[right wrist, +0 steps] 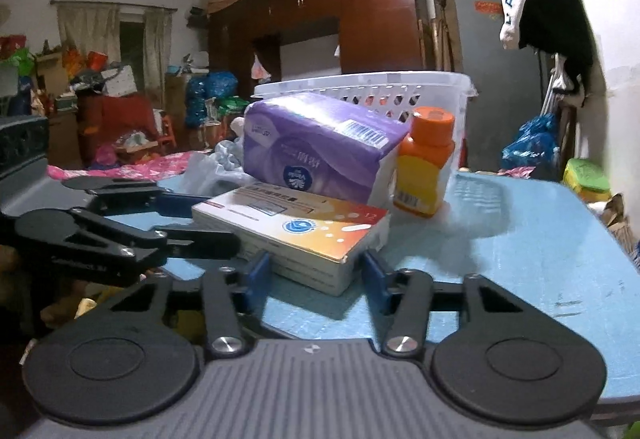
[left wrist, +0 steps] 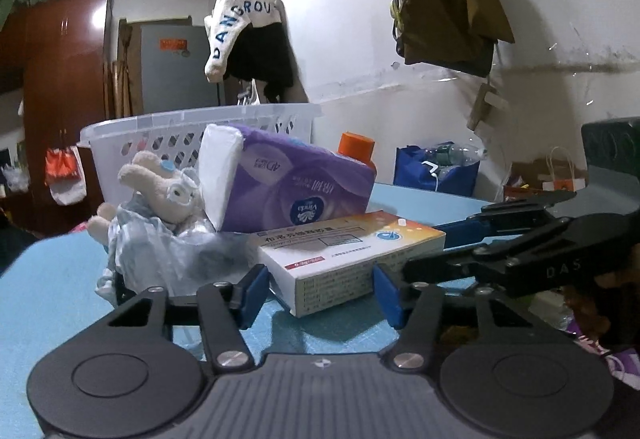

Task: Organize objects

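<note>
Cardboard medicine box (left wrist: 340, 259) looks light and stiff; take its long sides. Your left gripper (left wrist: 320, 293) and right gripper (right wrist: 316, 273) both stand released, straddling it.

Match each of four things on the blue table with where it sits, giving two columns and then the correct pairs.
Things:
1. medicine box
2. tissue pack
3. orange-capped bottle
4. plush toy

Places:
A. left of the tissue pack, on crumpled plastic
B. nearest both grippers, in front of the tissue pack
C. right of the tissue pack, standing upright
D. behind the medicine box, in front of the white basket

Pairs: 1-B, 2-D, 3-C, 4-A
</note>
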